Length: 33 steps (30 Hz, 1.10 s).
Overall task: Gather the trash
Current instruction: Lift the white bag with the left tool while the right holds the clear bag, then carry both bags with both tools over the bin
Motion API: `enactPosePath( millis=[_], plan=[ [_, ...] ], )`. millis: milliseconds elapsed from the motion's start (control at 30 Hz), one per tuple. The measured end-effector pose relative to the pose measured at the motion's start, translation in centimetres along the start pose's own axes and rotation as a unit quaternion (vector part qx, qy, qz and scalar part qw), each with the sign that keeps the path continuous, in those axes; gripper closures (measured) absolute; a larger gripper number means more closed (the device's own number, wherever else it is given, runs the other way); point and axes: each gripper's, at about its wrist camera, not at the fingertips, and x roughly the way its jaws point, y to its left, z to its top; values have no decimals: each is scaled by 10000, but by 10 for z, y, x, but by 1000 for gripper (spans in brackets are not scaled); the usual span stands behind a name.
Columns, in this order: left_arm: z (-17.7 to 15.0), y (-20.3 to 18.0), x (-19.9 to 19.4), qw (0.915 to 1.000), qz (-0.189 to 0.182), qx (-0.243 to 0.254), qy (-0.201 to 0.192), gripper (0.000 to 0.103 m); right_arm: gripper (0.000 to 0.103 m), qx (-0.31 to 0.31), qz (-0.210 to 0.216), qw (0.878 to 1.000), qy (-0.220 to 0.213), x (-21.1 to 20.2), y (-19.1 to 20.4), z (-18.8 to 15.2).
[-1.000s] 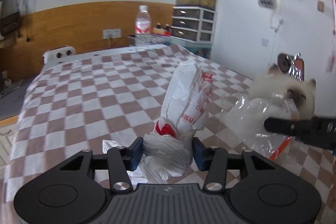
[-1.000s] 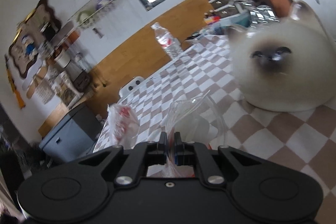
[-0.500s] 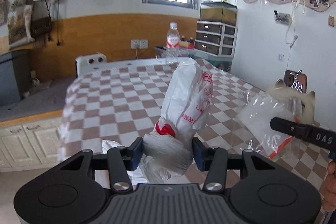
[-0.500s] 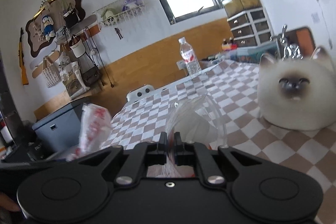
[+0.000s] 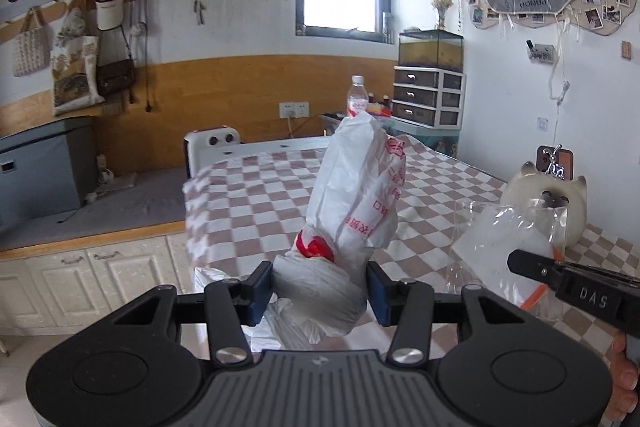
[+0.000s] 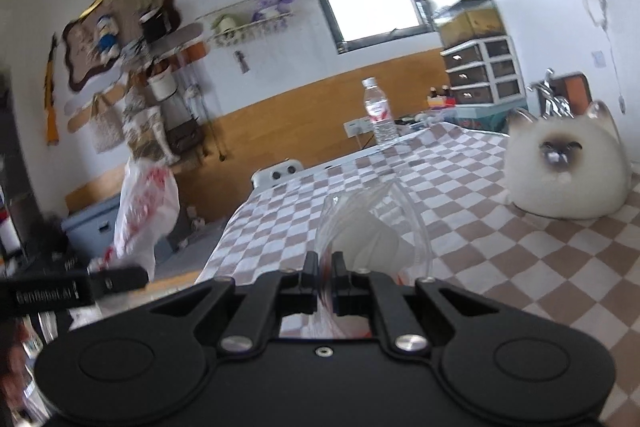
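Trash, two items, both held above checkered table. White plastic bag, red print, bunched base clamped in left gripper. Clear plastic bag, smaller, edge pinched in right gripper, jaws nearly together.

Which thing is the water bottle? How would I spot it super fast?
Find the big table with the brown-and-white checkered cloth. Look to its far end, toward the orange wood wall under the window. The water bottle stands upright there, clear plastic with a white cap and a red label, the only tall thin thing there, unlike the round fluffy cat plush.
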Motion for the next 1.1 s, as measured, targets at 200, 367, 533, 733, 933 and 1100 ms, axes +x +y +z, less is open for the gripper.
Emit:
enactPosePath(
  millis=[200,367,533,733,933,1100],
  plan=[
    [-8,22,-32,9999,106,-102,-76,53,97,-371,130,9992,53,-21,42,-4],
    [-14,43,-58,9996,179,-183,-130,53,97,-611,225,9979,39,-37,77,-4],
    [-25,64,-81,9989,265,-326,-214,53,97,-840,358,9958,35,-51,113,-10],
    [-44,99,-107,9974,425,-536,-233,53,97,-1044,563,9928,163,-55,158,-24],
    [-64,143,-126,9941,699,-813,-178,53,97,-1228,850,9880,400,-47,207,-46],
    [-85,179,-135,9900,903,-1081,-77,53,97,-1362,1055,9829,647,-38,247,-70]
  ],
)
